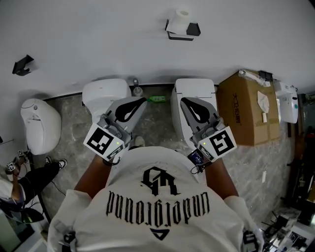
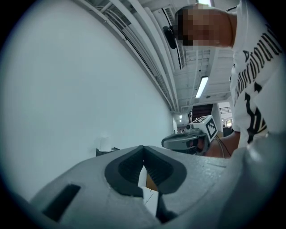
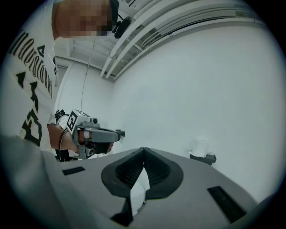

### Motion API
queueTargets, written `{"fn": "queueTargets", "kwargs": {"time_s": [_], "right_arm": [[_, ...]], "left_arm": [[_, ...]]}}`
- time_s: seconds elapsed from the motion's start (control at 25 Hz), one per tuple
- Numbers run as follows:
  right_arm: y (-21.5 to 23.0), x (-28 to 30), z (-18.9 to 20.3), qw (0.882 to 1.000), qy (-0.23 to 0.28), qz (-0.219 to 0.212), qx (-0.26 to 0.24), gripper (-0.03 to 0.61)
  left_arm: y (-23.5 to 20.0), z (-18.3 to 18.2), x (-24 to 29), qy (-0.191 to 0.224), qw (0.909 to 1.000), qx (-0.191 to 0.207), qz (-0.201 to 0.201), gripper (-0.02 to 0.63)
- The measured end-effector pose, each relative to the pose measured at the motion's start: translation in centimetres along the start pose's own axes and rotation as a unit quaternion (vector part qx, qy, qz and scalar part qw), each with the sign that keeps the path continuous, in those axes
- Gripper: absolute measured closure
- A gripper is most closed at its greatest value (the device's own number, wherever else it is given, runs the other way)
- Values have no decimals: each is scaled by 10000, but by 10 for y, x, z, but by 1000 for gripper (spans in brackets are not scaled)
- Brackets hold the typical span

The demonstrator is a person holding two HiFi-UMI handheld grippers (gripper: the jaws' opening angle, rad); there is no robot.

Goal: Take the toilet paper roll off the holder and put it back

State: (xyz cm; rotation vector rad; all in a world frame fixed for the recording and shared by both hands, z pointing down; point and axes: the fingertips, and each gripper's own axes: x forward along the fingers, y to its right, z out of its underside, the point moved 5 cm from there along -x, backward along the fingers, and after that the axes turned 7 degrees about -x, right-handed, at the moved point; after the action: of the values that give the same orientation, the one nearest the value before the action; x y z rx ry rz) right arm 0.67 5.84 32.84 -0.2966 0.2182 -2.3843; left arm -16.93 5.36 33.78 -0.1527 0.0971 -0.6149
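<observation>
A white toilet paper roll (image 1: 182, 15) stands on a black holder (image 1: 184, 30) fixed to the white wall, far ahead of both grippers. My left gripper (image 1: 142, 101) and right gripper (image 1: 183, 101) are held side by side close to my chest, both pointing at the wall. Each is shut with nothing between its jaws. In the left gripper view the tips of the left gripper (image 2: 143, 146) meet, and the roll (image 2: 105, 143) shows faintly beyond. In the right gripper view the tips of the right gripper (image 3: 143, 149) touch, with the roll (image 3: 200, 145) and holder (image 3: 203, 157) off to the right.
Two white toilets (image 1: 106, 93) (image 1: 194, 91) stand below the grippers against the wall, a green bottle (image 1: 157, 99) between them. A cardboard box (image 1: 246, 110) sits at the right, another toilet (image 1: 39, 123) at the left. A black bracket (image 1: 22, 65) hangs on the wall.
</observation>
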Motion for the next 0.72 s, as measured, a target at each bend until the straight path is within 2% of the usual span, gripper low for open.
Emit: {"fn": "queueTargets", "kwargs": {"time_s": [0.16, 0.72], "right_arm": [[3, -24, 10, 9997, 109, -146, 136, 565], [0, -125, 36, 9983, 286, -452, 238, 565]], "left_arm": [[26, 5, 7, 30, 9999, -132, -48, 600], [132, 33, 25, -129, 9994, -69, -303, 600]]}}
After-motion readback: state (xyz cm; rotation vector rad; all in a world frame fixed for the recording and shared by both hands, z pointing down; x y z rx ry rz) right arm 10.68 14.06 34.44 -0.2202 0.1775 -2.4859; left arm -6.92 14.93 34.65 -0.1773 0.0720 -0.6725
